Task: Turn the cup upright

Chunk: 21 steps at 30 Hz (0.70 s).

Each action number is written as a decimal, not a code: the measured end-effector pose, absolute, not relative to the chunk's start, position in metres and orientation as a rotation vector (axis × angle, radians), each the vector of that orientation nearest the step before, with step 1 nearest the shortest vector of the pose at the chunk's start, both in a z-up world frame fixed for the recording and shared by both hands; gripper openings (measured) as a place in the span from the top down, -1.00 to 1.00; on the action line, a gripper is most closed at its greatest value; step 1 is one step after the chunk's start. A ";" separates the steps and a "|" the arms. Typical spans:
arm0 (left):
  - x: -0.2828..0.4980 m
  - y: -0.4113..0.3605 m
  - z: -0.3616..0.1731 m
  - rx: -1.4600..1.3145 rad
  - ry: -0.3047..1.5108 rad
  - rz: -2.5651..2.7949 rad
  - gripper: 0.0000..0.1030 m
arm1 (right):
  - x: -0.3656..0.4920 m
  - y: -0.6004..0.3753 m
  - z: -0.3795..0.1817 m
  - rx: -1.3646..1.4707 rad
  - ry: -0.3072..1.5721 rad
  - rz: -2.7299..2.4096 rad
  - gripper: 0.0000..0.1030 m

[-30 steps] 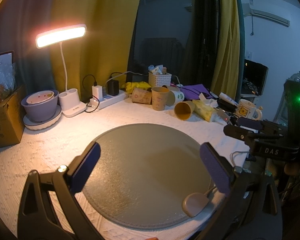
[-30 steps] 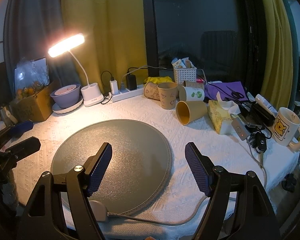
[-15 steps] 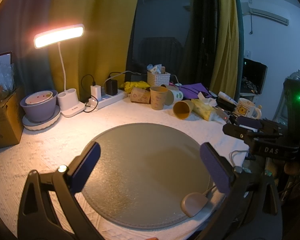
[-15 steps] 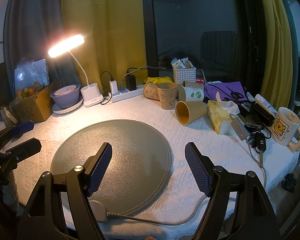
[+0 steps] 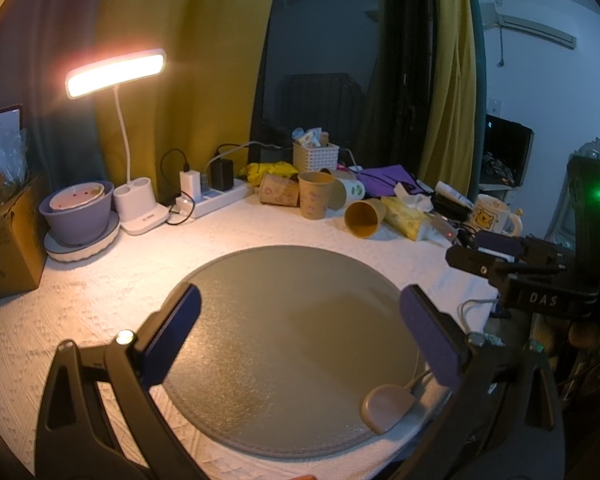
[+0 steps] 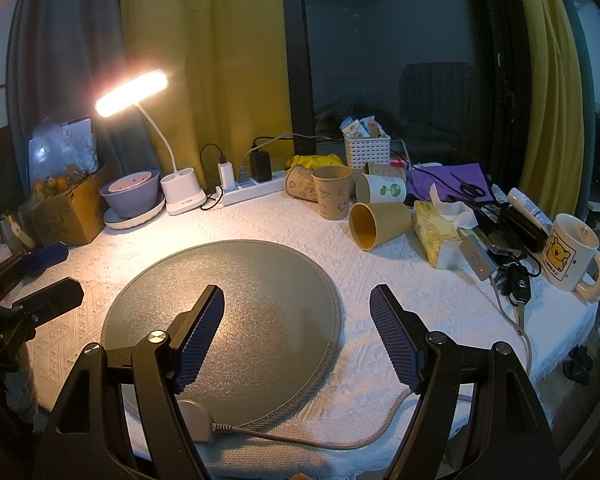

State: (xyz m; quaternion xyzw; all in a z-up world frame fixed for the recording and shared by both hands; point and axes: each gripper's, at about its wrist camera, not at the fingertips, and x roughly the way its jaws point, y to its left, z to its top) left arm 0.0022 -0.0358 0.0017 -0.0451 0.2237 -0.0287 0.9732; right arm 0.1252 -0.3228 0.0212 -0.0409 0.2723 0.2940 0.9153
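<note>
A plain brown paper cup (image 6: 378, 224) lies on its side on the white tablecloth, mouth toward me, beyond the round grey mat (image 6: 236, 300); it also shows in the left wrist view (image 5: 364, 218). Behind it a printed cup (image 6: 332, 192) stands upright, and two more cups lie on their sides. My right gripper (image 6: 296, 332) is open and empty over the mat's near right edge. My left gripper (image 5: 300, 332) is open and empty over the mat (image 5: 292, 320). Each gripper shows at the side of the other's view.
A lit desk lamp (image 6: 180, 196), a purple bowl on a plate (image 6: 132, 196), a power strip (image 6: 252, 192) and a cardboard box (image 6: 68, 208) stand at the back left. A tissue pack (image 6: 440, 236), keys, a remote and a bear mug (image 6: 572, 256) crowd the right. A cabled switch (image 6: 196, 420) lies on the mat's near edge.
Both grippers stay open and empty. The left view has shifted slightly, so the objects drift a little left; the right view is almost unchanged.
</note>
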 end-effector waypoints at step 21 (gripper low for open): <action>0.014 -0.050 -0.001 -0.073 0.494 -0.084 -0.95 | 0.136 -0.328 0.022 -0.086 0.572 0.599 -0.52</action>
